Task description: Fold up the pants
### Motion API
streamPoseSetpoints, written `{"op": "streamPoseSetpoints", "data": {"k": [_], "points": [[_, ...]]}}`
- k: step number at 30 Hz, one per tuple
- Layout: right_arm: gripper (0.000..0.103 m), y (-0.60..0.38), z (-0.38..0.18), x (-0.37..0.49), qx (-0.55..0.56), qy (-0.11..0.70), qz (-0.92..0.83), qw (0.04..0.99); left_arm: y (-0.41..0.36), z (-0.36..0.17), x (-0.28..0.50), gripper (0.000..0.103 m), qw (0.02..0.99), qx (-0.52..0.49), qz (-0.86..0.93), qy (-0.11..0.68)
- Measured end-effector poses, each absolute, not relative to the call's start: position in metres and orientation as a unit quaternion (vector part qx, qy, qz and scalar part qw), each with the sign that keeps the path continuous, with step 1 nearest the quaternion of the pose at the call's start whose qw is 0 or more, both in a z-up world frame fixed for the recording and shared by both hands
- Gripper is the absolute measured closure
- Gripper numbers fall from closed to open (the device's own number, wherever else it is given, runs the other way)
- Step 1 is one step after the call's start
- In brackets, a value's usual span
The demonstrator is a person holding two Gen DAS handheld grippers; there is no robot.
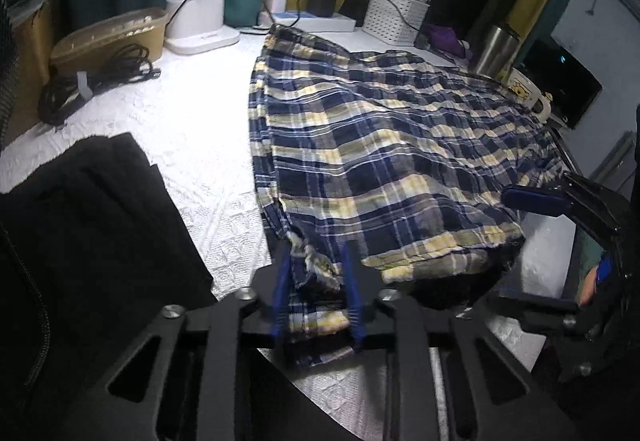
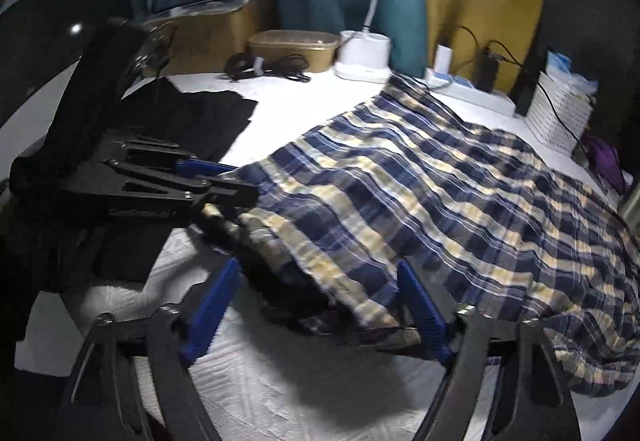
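While the plaid pants [image 1: 384, 145] lie spread on the white table cover [image 1: 192, 145], right of the black garment [image 1: 92, 217], the left gripper [image 1: 316, 281] pinches their near hem. The right gripper [image 2: 316, 305] stands spread around the other corner; it should clamp before both lift evenly.
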State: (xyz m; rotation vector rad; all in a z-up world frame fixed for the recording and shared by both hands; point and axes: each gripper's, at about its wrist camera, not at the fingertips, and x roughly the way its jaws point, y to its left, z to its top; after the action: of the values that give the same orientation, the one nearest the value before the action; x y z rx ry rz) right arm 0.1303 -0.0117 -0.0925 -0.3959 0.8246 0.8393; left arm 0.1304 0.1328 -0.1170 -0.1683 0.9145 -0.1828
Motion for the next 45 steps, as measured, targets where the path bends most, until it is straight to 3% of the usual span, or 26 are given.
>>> {"op": "streamPoseSetpoints", "data": {"k": [3, 14, 16, 17, 18, 21, 43, 44, 45], "points": [[0.044, -0.005, -0.099, 0.132, -0.205, 0.383, 0.387, 0.813, 0.134, -0.114, 0.131, 0.09, 0.893, -0.074, -0.077, 0.437], [0.045, 0.004, -0.115, 0.141, -0.207, 0.391, 0.377, 0.814, 0.132, -0.108, 0.135, 0.089, 0.896, -0.049, -0.056, 0.437], [0.054, 0.0, -0.115, 0.145, -0.192, 0.394, 0.381, 0.814, 0.133, -0.107, 0.136, 0.088, 0.896, -0.047, -0.051, 0.438], [0.071, 0.0, -0.115, 0.146, -0.188, 0.396, 0.381, 0.814, 0.133, -0.107, 0.136, 0.083, 0.896, -0.046, -0.049, 0.438], [0.072, -0.002, -0.114, 0.147, -0.182, 0.396, 0.383, 0.815, 0.134, -0.107, 0.136, 0.076, 0.896, -0.046, -0.046, 0.439], [0.072, -0.006, -0.11, 0.149, -0.158, 0.396, 0.392, 0.815, 0.136, -0.104, 0.134, 0.069, 0.897, -0.047, -0.042, 0.438], [0.072, -0.016, -0.114, 0.171, -0.117, 0.416, 0.394, 0.811, 0.126, -0.117, 0.144, 0.069, 0.877, -0.094, -0.069, 0.466], [0.072, -0.013, -0.114, 0.169, -0.122, 0.416, 0.401, 0.807, 0.125, -0.117, 0.144, 0.072, 0.879, -0.087, -0.073, 0.463], [0.072, -0.01, -0.116, 0.167, -0.127, 0.419, 0.409, 0.801, 0.124, -0.116, 0.143, 0.087, 0.881, -0.083, -0.077, 0.46]]}}
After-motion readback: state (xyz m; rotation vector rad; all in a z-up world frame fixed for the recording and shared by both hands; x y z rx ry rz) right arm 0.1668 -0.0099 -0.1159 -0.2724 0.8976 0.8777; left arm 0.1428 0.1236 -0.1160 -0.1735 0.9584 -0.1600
